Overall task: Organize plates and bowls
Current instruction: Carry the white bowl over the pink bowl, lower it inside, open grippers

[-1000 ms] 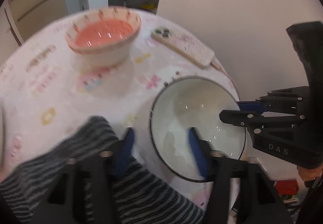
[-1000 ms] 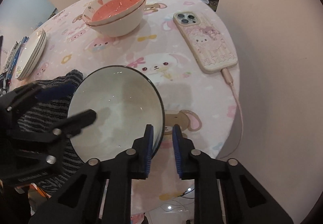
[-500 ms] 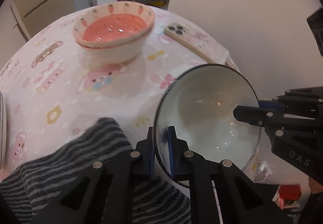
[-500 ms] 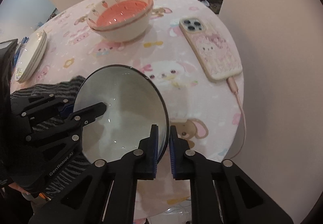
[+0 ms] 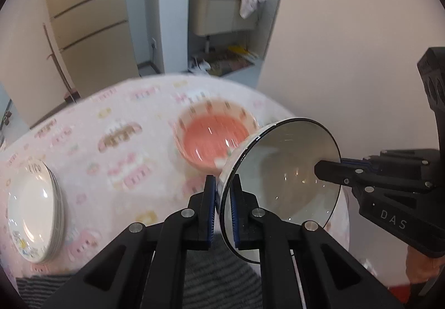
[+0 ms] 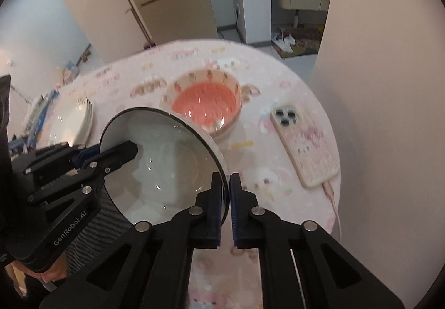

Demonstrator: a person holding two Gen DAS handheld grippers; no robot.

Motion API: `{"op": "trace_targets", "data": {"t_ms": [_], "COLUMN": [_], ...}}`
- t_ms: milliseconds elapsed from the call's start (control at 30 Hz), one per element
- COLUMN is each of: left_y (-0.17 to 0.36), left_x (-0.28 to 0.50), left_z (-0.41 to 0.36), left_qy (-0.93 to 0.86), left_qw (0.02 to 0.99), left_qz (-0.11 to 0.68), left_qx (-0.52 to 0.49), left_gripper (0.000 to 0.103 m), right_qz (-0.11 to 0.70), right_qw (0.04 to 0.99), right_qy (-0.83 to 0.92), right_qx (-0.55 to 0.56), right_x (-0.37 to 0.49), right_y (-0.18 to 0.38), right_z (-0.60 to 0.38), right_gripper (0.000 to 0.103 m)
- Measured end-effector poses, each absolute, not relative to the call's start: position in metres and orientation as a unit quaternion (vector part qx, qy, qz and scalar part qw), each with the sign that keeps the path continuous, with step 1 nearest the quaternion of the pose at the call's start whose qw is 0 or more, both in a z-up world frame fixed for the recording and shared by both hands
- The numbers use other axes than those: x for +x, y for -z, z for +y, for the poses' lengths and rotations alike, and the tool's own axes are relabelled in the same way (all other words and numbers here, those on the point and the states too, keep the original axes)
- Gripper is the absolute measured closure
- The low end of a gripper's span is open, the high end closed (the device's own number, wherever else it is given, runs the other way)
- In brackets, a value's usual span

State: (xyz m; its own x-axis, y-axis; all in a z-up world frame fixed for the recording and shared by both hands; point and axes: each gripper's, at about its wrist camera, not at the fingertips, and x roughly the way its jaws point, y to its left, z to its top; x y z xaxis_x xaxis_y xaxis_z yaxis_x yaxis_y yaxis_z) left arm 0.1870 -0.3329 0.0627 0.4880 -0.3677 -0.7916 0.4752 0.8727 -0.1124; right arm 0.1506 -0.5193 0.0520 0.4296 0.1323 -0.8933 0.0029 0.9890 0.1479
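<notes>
Even indoor light, motion-blurred bkgd

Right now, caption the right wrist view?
Both grippers clamp the black-rimmed white bowl above the pink table.

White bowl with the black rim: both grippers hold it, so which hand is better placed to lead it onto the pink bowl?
Right, probably. The right gripper grips the white bowl on the rim side nearer the pink bowl; the left gripper pinches the opposite rim, toward the plate stack.
</notes>
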Motion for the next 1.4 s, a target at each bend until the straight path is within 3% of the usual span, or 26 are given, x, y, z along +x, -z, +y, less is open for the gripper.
{"op": "trace_targets", "data": {"t_ms": [233, 633, 1400], "left_y": [-0.085, -0.024, 0.013], "left_x": [0.235, 0.286, 0.287], "left_z": [-0.331, -0.342, -0.360], "left_qy": [0.230, 0.210, 0.203], "left_qw": [0.880, 0.863, 0.875], "left_qz": [0.413, 0.457, 0.413], "left_qx": [0.038, 0.044, 0.147], "left_gripper": [0.092, 0.092, 0.092], "right_qz": [0.496, 0.522, 0.526], "right_qw": [0.864, 0.845, 0.850], "right_qy": [-0.028, -0.020, -0.001], "right_qx": [0.080, 0.116, 0.031], "right_x": [0.203, 0.256, 0.265], "right_y": [-0.078, -0.024, 0.004], "right_z": [-0.522, -0.530, -0.517], "right_gripper": [0.096, 0.094, 0.095]}}
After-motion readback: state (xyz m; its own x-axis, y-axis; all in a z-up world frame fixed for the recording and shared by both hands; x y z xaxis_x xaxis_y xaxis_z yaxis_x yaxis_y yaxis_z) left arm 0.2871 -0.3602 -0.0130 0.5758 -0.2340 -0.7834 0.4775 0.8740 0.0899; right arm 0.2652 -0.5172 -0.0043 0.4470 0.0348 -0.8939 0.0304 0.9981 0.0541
